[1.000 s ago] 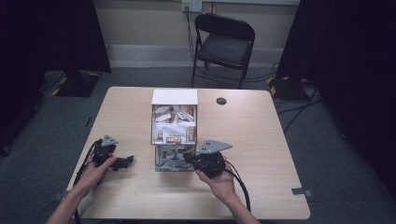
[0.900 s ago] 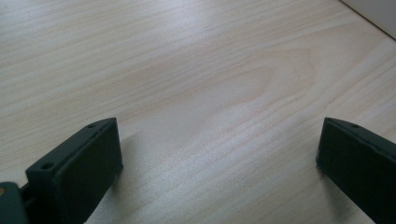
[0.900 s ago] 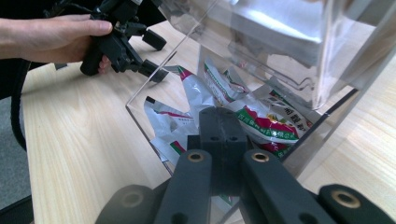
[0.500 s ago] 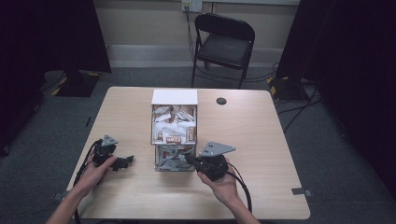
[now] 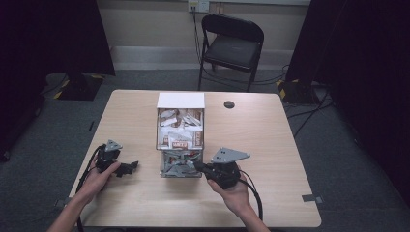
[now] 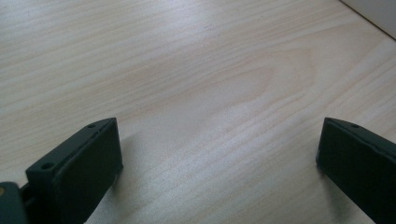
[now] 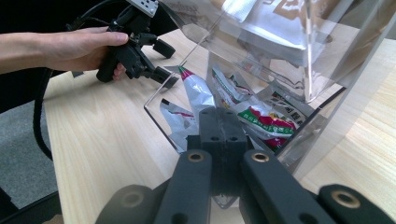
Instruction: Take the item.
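The right tongs (image 7: 223,125), jaws pressed together with no packet visibly caught between them, point into the low mouth of the clear dispenser (image 5: 180,145); the left tongs (image 6: 217,154) rest wide open on the bare surface (image 5: 145,203), well apart. To pick cleanly, I'd open the right jaws before pushing in. The red-and-green packet (image 7: 266,119) lies just beyond their tips, inside the tray.

A light wooden table (image 5: 270,145) carries a clear packet dispenser (image 5: 180,140) and a black disc (image 5: 229,104).
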Demonstrator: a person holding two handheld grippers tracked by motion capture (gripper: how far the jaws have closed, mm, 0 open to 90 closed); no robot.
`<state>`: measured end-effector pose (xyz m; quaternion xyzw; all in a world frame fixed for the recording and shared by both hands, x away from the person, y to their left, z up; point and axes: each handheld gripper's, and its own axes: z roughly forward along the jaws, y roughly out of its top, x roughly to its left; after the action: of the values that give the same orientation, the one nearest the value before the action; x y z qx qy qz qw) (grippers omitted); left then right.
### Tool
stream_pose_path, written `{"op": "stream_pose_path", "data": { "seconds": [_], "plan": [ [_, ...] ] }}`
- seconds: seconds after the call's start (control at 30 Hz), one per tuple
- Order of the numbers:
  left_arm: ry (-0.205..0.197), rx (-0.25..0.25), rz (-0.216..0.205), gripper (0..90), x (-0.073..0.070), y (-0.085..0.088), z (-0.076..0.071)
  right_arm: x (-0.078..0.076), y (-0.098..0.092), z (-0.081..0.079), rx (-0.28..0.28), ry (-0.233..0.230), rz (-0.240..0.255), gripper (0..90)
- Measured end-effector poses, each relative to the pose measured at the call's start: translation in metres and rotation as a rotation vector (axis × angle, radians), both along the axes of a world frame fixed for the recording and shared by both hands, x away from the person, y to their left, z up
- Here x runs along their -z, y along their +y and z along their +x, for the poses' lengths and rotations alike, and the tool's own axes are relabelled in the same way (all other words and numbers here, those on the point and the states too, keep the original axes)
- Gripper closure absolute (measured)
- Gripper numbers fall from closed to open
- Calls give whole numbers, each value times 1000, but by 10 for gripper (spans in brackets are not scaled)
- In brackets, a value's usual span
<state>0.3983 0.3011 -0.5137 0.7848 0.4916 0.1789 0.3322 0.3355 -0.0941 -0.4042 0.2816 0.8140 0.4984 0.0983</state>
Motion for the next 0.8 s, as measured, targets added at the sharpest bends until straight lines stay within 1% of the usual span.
{"op": "stream_pose_path", "data": {
  "seconds": [0.03, 0.1, 0.13, 0.2, 0.27, 0.3, 0.37, 0.4, 0.47, 0.5, 0.57, 0.63, 0.73, 0.77, 0.8],
  "plan": [
    [-1, -5, -7, 0, 0, -1, 0, 0, 0, 0, 3, -2, 0, 900],
    [-1, -4, -6, 0, 0, 0, 0, -2, -2, -1, 2, -1, 3, 900],
    [-1, 0, 2, 0, 0, 0, 0, -3, -3, -1, 3, -3, 2, 900],
    [-1, -4, -6, 0, 0, 0, 0, -4, -5, -3, 5, -5, 1, 900],
    [0, 0, 0, 0, 0, 0, 0, -5, -8, -4, 6, 10, 25, 900],
    [-1, -5, -7, 0, 0, -1, 0, -6, -10, -5, 7, 7, 29, 900],
    [-1, -5, -7, 0, 0, -1, 0, -8, -14, -7, 10, 2, 38, 900],
    [0, 0, 0, 0, 0, 0, 0, -8, -14, -7, 11, 1, 39, 900],
    [-1, -4, -7, 0, 0, 0, 0, -10, -16, -9, 3, -8, 31, 900],
    [-1, -1, 1, 0, 0, 0, 0, -11, -17, -10, 1, -9, 28, 900],
    [-1, -5, -7, 0, 0, -1, 0, -13, -18, -12, 0, -12, 22, 900],
    [0, 0, 0, 0, 0, 0, 0, -14, -20, -13, 2, -14, 28, 900],
    [-1, -5, -7, 0, 0, 0, 0, -15, -23, -15, 11, -15, 54, 900],
    [0, 1, 1, 0, 0, 0, 0, -16, -24, -16, 10, -15, 51, 900],
    [-1, -4, -6, 0, 0, 0, 0, -17, -25, -16, 16, -20, 48, 900]
  ]
}}
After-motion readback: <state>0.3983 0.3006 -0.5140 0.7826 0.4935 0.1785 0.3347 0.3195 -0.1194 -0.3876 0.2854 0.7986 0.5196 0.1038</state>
